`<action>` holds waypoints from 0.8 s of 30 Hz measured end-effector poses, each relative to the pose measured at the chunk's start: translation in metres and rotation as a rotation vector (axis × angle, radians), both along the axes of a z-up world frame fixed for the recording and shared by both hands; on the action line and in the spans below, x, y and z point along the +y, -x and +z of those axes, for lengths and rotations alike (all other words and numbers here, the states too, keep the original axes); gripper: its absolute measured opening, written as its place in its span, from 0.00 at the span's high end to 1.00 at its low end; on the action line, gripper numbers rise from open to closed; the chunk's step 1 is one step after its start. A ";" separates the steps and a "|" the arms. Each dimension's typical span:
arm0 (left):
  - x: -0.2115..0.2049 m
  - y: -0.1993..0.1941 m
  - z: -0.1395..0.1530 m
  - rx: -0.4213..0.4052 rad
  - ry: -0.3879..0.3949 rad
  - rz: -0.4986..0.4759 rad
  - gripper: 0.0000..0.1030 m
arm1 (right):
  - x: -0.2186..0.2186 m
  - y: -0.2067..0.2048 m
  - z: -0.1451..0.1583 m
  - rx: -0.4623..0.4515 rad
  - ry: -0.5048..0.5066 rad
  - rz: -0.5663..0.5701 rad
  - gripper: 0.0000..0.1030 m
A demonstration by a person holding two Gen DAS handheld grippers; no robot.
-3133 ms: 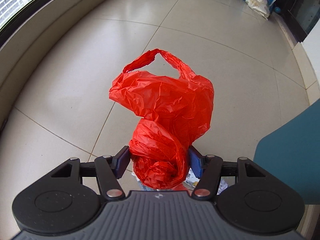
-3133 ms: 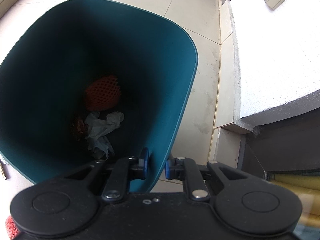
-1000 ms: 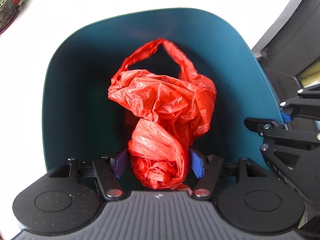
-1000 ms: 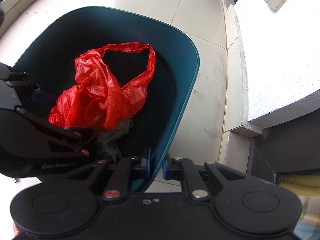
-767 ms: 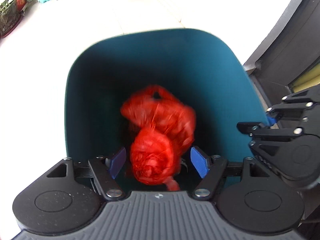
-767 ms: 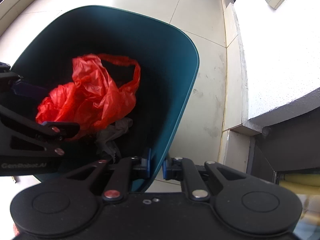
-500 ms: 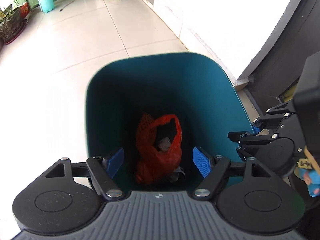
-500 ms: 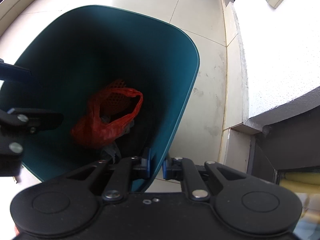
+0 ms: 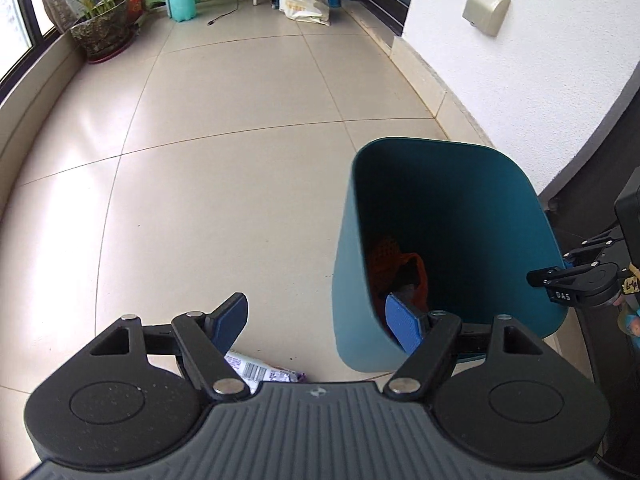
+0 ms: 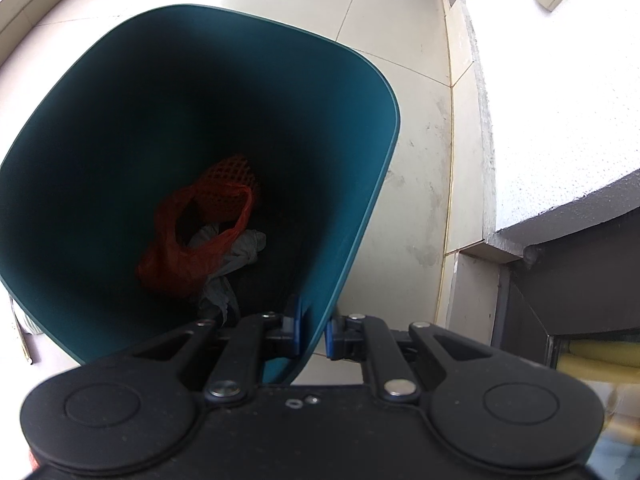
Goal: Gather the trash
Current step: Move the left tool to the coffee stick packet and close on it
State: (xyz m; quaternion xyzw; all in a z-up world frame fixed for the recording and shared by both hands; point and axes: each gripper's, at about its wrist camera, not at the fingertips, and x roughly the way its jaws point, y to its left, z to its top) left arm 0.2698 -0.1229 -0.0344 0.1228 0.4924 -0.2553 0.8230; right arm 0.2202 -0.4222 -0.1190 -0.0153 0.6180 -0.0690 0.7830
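The crumpled red plastic bag (image 10: 192, 256) lies at the bottom of the tall teal plastic bin (image 10: 360, 208), on white tissue (image 10: 240, 248) and an orange foam net (image 10: 230, 184). The right gripper (image 10: 313, 334) pinches the bin's near rim. The left gripper (image 9: 320, 324) hangs wide apart and empty beside the bin, above a purple-and-white wrapper (image 9: 260, 374) on the tiled floor (image 9: 224, 184)
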 end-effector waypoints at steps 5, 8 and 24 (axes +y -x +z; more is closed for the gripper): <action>0.050 -0.011 0.000 0.016 0.005 0.096 0.27 | 0.000 -0.001 0.000 0.006 0.002 -0.001 0.90; 0.080 -0.013 -0.017 0.031 -0.016 0.157 0.27 | 0.000 -0.001 -0.001 0.009 0.002 -0.001 0.90; 0.227 -0.001 -0.181 0.237 -0.151 0.611 0.27 | 0.003 -0.002 0.000 0.015 0.013 -0.002 0.89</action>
